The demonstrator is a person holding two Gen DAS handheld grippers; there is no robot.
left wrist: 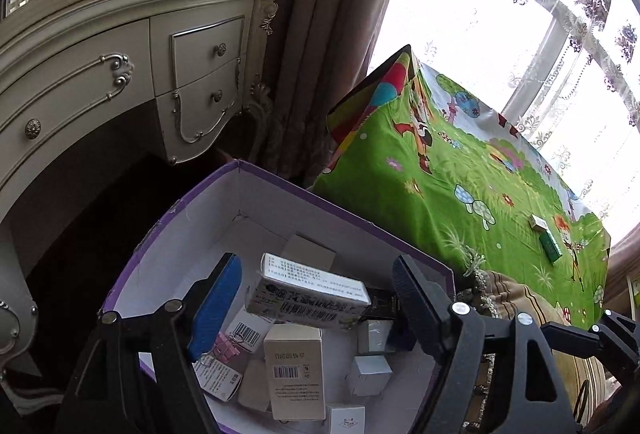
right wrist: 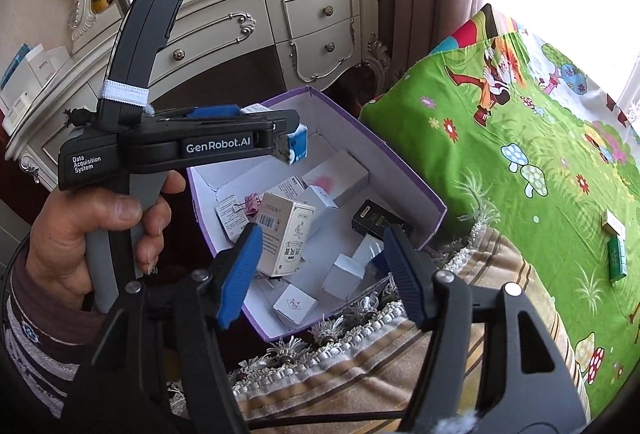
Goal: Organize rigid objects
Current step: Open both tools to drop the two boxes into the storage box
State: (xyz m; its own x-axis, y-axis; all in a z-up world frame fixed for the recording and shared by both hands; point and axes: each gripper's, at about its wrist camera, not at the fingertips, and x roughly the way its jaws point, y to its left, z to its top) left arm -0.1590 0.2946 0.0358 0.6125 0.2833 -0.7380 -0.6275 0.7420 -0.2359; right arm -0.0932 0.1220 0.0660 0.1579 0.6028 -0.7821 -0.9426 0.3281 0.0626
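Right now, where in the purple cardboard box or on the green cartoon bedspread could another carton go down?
In the purple cardboard box, only the far corner shows bare white floor; the near half is crowded with small cartons. On the green cartoon bedspread, bare room lies between the box and two small packs.
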